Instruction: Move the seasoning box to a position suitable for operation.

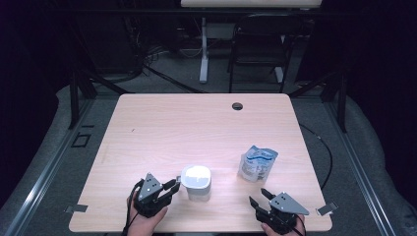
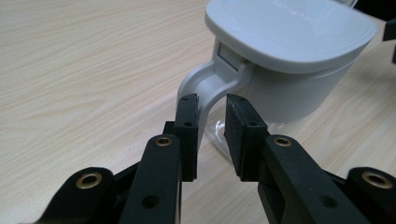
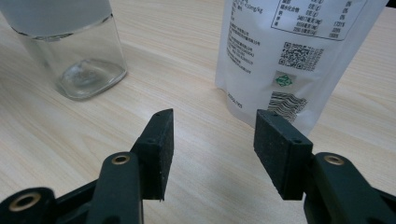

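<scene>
A clear glass jar [image 1: 196,183] with a white lid [image 2: 289,28] and a white side handle [image 2: 205,81] stands near the table's front edge. My left gripper [image 1: 172,186] sits just left of it. In the left gripper view the handle runs between the pads of my left gripper [image 2: 212,105]; a gap shows beside the right pad, so the jaws stand open. A white and blue printed pouch [image 1: 257,164] stands upright to the right. My right gripper [image 1: 259,196] is below the pouch, open and holding nothing. The right gripper view shows my right gripper [image 3: 212,126] facing the pouch [image 3: 289,51], with the jar [image 3: 79,56] at upper left.
The wooden table [image 1: 196,123] has a cable hole [image 1: 237,106] near its far edge. Behind the table stand a black chair [image 1: 260,44] and a white desk leg [image 1: 203,54]. Metal clips sit at both front corners.
</scene>
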Tool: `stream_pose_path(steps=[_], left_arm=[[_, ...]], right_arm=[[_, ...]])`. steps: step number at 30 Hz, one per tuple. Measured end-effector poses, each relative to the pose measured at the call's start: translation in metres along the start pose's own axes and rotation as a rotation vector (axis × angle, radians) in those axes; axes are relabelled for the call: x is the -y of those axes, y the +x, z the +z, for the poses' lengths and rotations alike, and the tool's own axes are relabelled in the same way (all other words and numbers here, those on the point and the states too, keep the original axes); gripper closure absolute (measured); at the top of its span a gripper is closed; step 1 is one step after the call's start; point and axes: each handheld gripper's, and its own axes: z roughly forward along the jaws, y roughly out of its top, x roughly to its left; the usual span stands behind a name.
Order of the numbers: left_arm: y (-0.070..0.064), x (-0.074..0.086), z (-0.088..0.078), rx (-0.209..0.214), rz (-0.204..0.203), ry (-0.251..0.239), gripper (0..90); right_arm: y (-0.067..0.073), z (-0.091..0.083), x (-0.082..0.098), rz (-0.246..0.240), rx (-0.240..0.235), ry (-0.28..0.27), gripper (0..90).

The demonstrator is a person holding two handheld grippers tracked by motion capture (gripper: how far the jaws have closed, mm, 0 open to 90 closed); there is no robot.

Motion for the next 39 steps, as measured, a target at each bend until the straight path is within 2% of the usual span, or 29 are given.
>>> stream_pose_path(steps=[4,7,13,15,22,24,30,39], left_arm=[[0.001,-0.003,-0.003,0.012,-0.01,0.0,71.5],[0.001,-0.005,-0.006,0.018,-0.032,-0.015,69.0],[0.003,-0.007,-0.008,0.024,-0.036,-0.017,66.4],[0.005,-0.009,-0.009,0.025,-0.056,-0.019,64.7],[0.011,-0.016,-0.013,0.03,-0.073,-0.017,63.6],[0.012,-0.018,-0.013,0.022,-0.066,-0.018,63.8],[0.013,-0.025,-0.015,0.006,-0.042,-0.012,65.7],[0.012,-0.038,-0.016,0.021,-0.021,-0.015,67.7]], right_arm=[[0.001,0.0,-0.001,-0.008,-0.002,0.009,47.6],[0.002,0.0,-0.001,-0.008,-0.004,0.006,47.6],[0.003,-0.001,-0.002,-0.008,-0.003,0.006,48.3],[0.003,-0.001,-0.002,-0.007,-0.002,0.008,49.2],[0.005,0.0,-0.006,-0.001,0.004,-0.003,53.6],[0.007,0.001,-0.007,-0.001,0.009,-0.019,55.0],[0.013,0.003,-0.009,-0.019,0.018,-0.02,55.5],[0.016,0.002,-0.013,-0.034,0.019,-0.012,52.5]])
